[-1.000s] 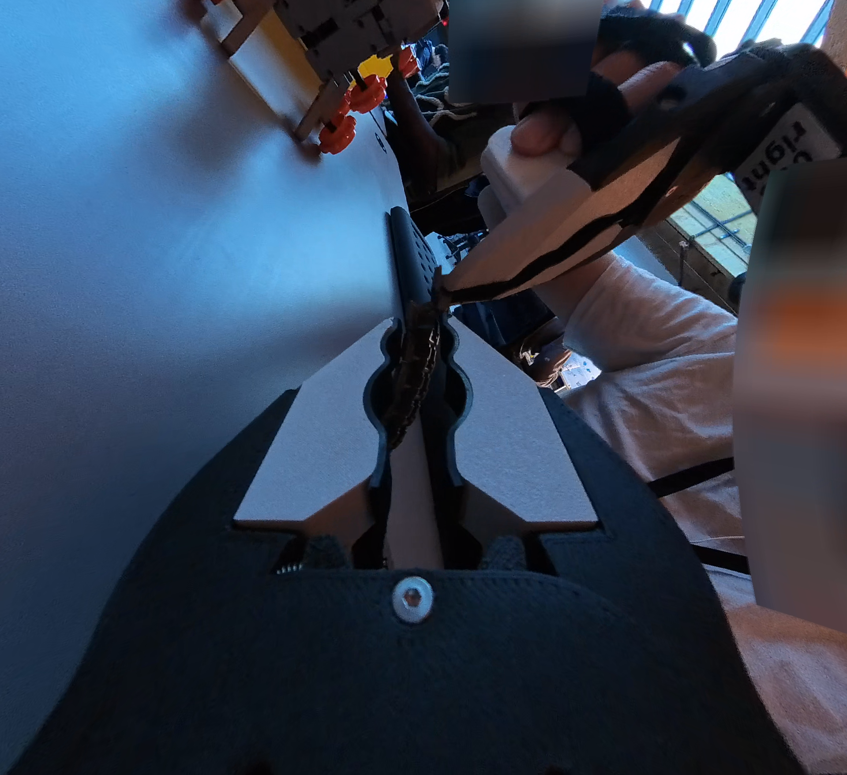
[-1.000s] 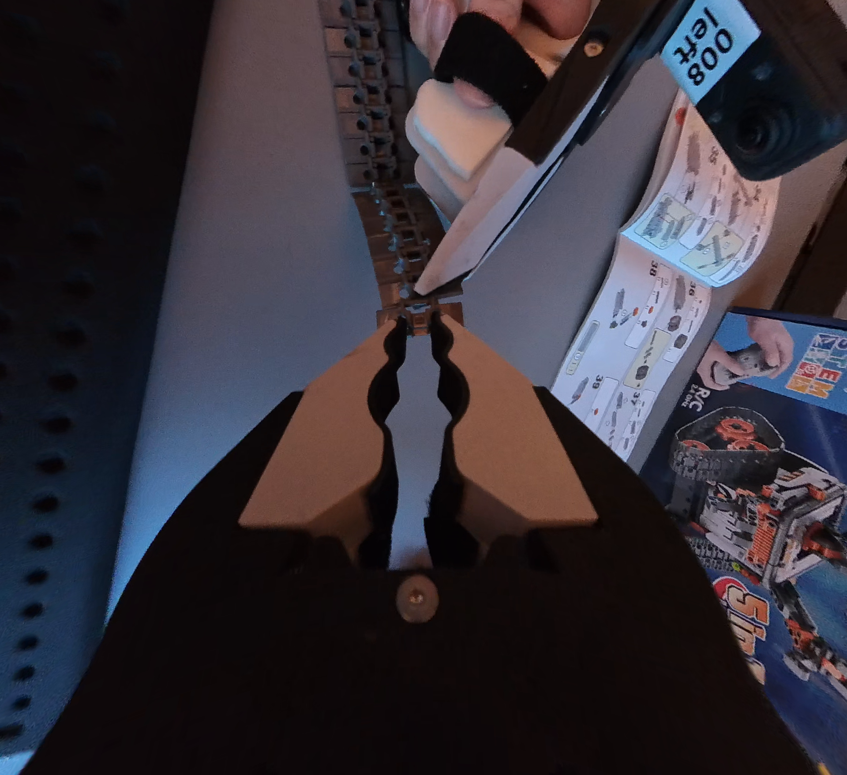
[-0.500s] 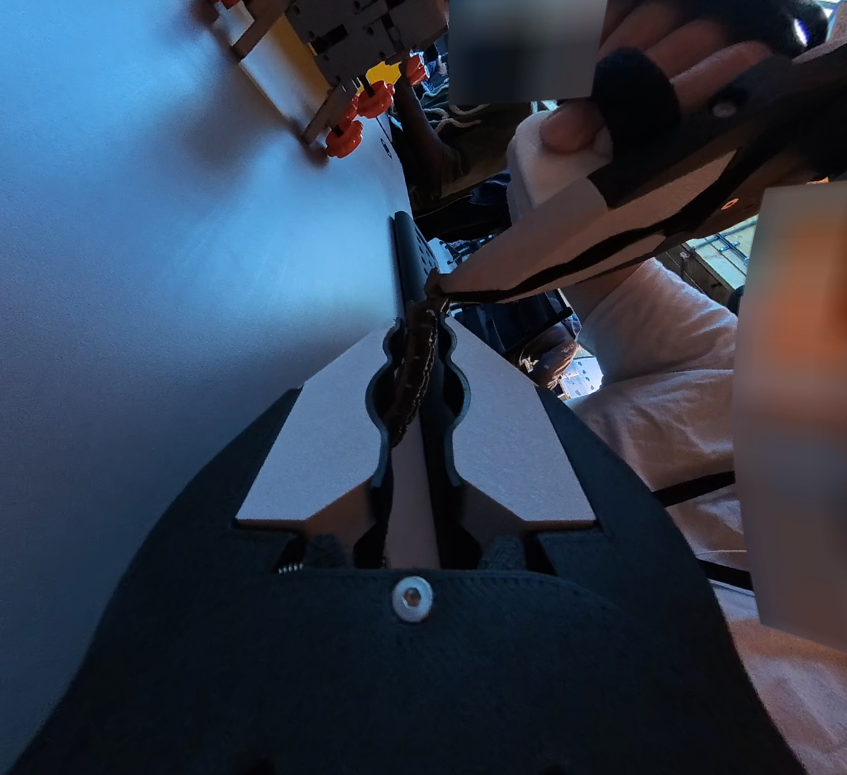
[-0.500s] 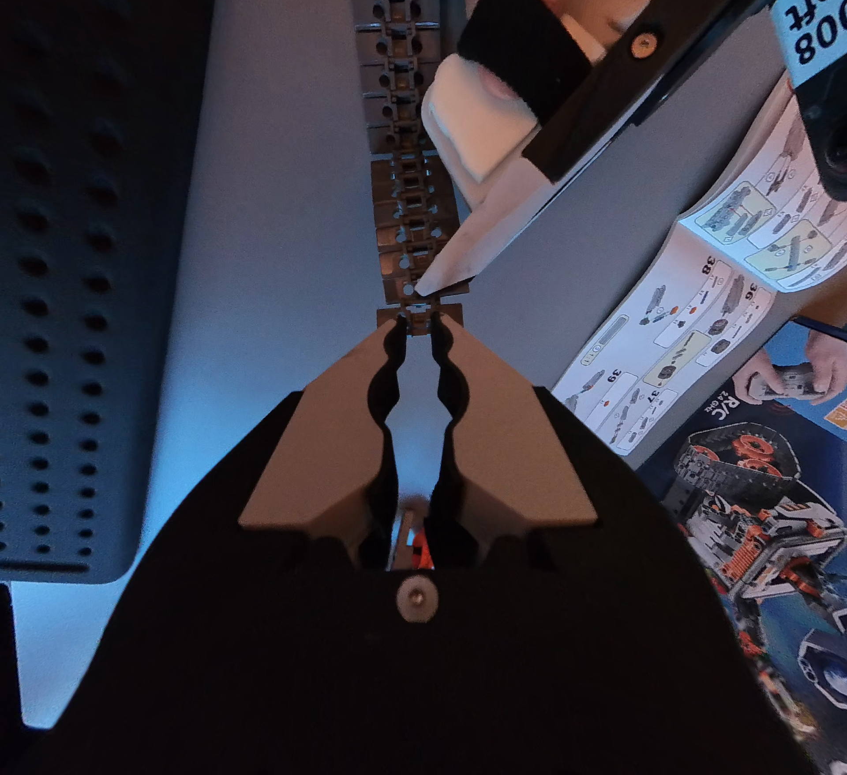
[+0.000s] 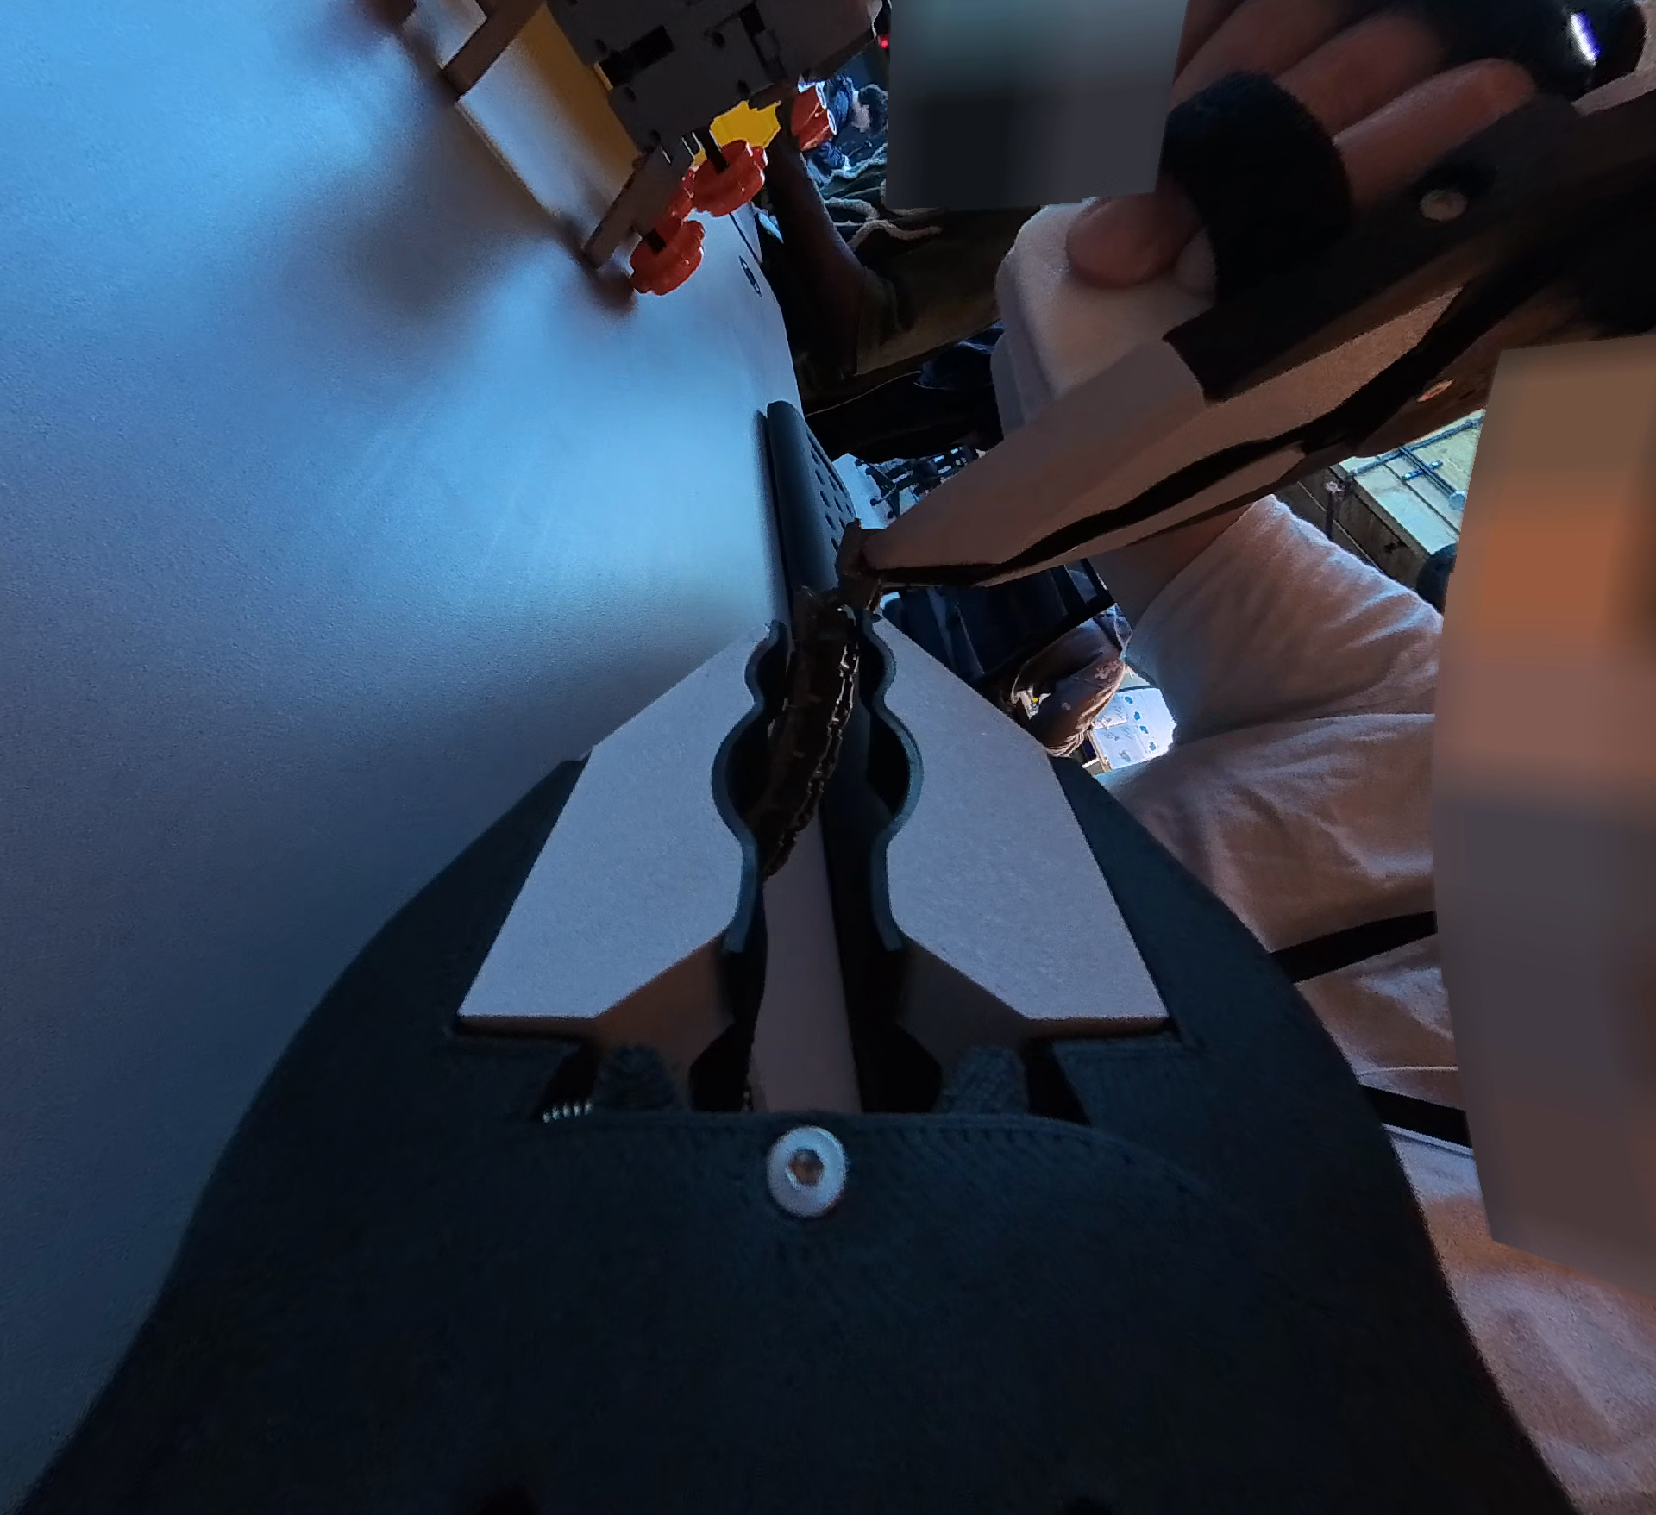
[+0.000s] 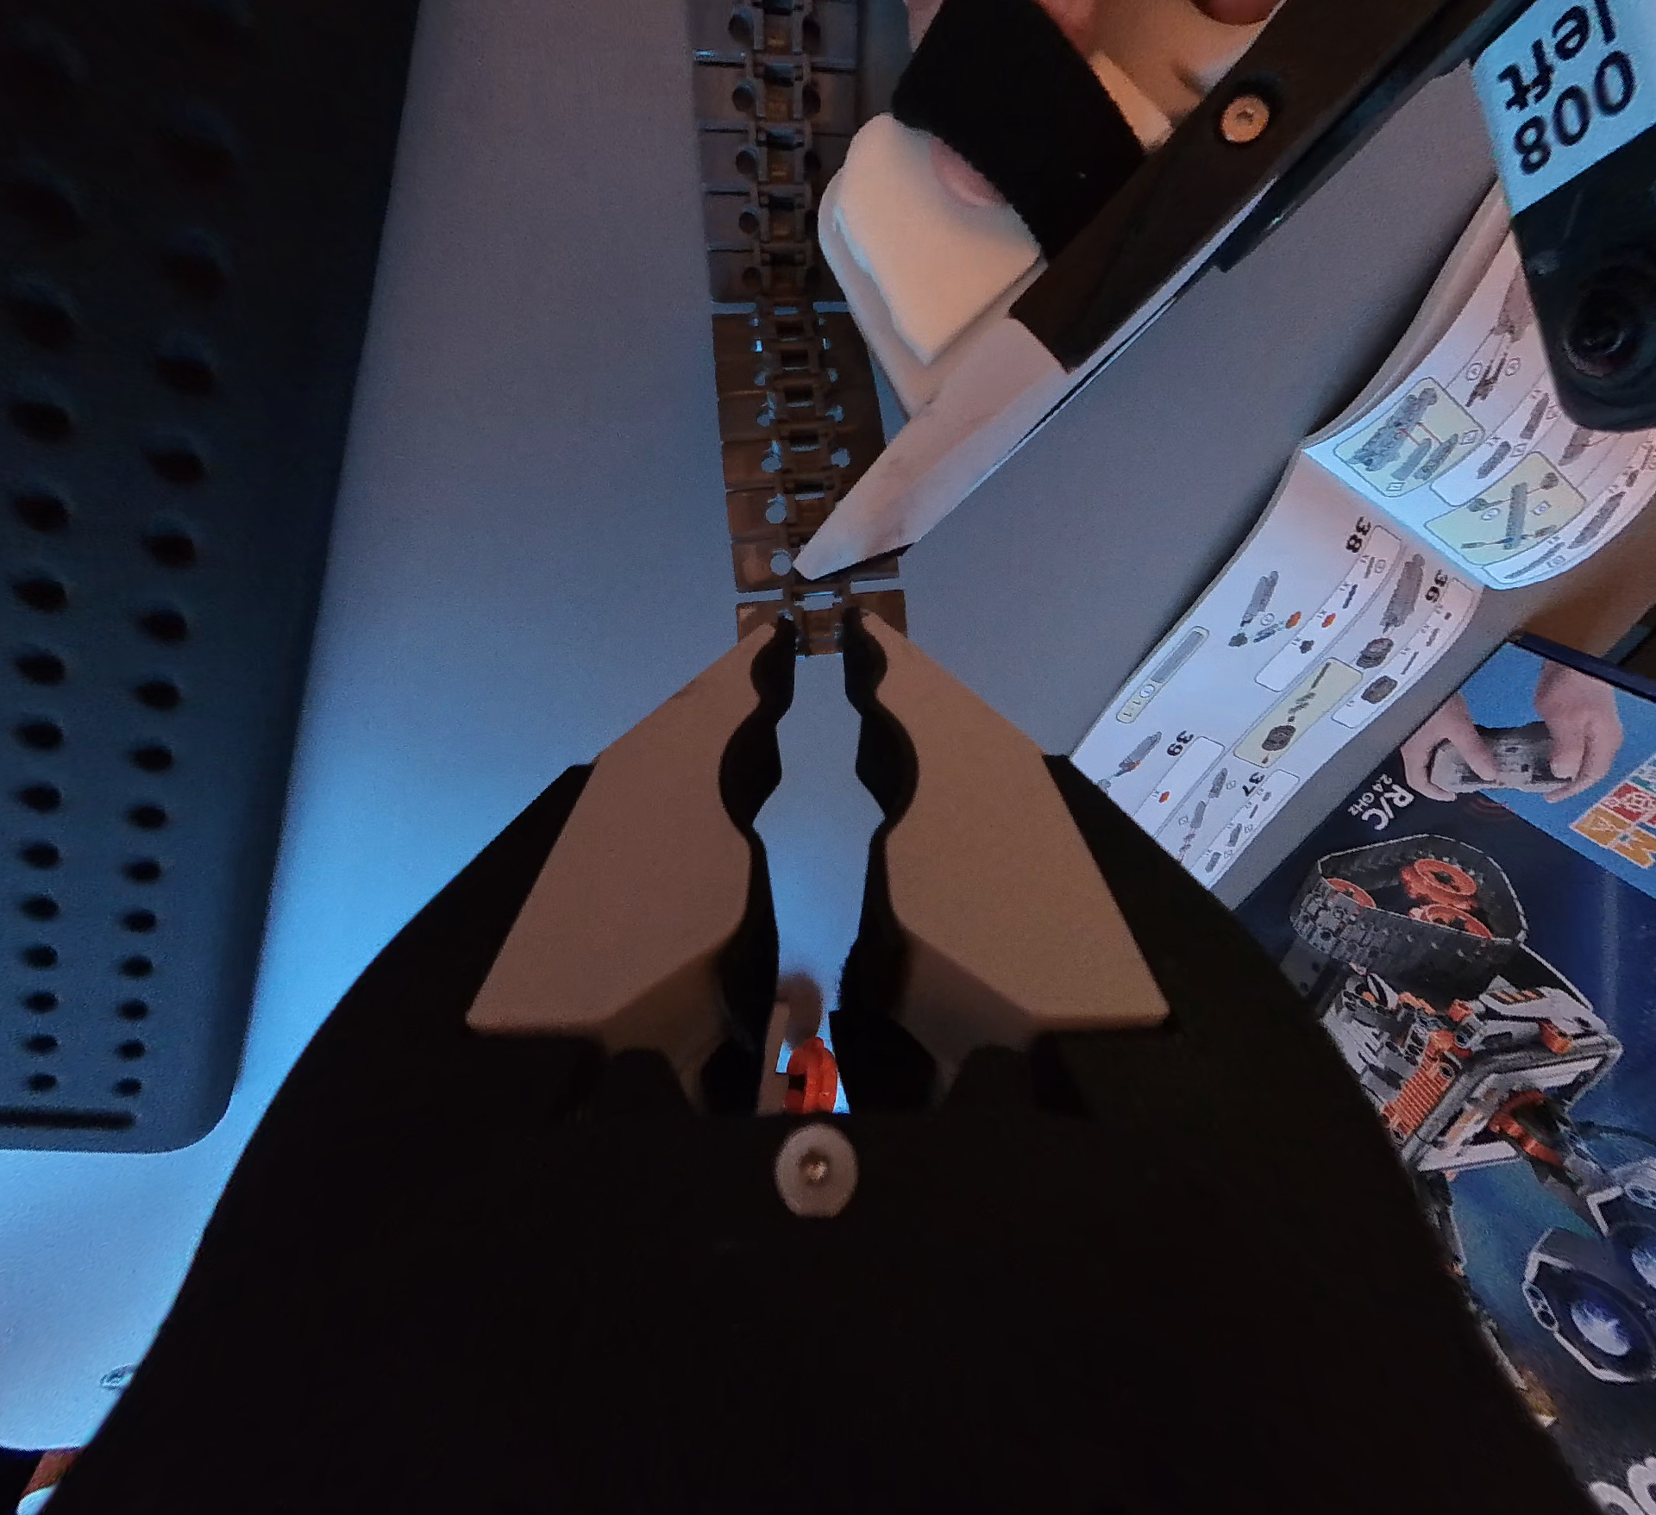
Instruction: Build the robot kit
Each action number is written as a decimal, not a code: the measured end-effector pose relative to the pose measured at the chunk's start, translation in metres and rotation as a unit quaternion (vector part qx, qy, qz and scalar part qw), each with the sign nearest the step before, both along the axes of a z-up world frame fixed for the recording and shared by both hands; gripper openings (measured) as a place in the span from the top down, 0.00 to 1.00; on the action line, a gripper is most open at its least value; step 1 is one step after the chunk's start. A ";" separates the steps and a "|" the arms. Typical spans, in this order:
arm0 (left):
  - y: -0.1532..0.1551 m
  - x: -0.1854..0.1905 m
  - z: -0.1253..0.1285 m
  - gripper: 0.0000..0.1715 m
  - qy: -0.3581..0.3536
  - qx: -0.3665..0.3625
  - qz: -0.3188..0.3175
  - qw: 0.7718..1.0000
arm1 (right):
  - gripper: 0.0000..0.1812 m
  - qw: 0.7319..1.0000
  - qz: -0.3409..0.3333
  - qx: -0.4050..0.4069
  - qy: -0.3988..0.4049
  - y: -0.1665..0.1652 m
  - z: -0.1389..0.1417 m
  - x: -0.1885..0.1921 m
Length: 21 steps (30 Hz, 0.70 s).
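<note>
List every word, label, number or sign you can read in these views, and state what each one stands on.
Wording is not copied out; these things bear it.
White sticker on the left hand-held gripper: a short printed label.
Instruction sheet: printed step numbers beside small diagrams.
Blue toy kit box: printed titles and logos.
Left wrist view: no writing to be seen.

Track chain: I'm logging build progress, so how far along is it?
Done: a long run of links is joined in the track chain. In hand: the left gripper and right gripper pinch neighbouring links at its end. Left: the wheeled chassis beyond shows no track.
</note>
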<state>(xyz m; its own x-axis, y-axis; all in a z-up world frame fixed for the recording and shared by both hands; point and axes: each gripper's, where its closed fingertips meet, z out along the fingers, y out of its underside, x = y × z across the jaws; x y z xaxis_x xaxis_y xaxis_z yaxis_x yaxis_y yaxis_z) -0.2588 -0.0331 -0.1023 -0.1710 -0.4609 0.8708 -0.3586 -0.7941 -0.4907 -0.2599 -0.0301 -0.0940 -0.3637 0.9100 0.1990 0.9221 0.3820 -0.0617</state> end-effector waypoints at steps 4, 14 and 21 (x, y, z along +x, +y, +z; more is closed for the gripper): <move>0.000 0.000 0.000 0.91 -0.001 -0.001 -0.001 1.000 | 0.95 1.000 0.004 0.000 -0.013 0.000 -0.001 0.000; 0.005 -0.002 0.004 0.94 -0.009 -0.041 0.004 0.999 | 0.95 0.998 0.011 0.008 -0.057 0.005 -0.004 -0.001; 0.002 -0.003 0.006 0.94 -0.010 -0.021 0.005 1.000 | 0.95 0.999 0.006 -0.003 -0.047 0.003 -0.003 -0.001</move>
<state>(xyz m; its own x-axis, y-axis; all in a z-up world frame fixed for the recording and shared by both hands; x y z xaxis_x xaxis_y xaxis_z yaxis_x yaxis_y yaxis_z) -0.2615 -0.0312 -0.0966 -0.1844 -0.4256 0.8859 -0.3417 -0.8174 -0.4638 -0.2606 -0.0275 -0.0972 -0.3910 0.9067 0.1578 0.9195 0.3925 0.0232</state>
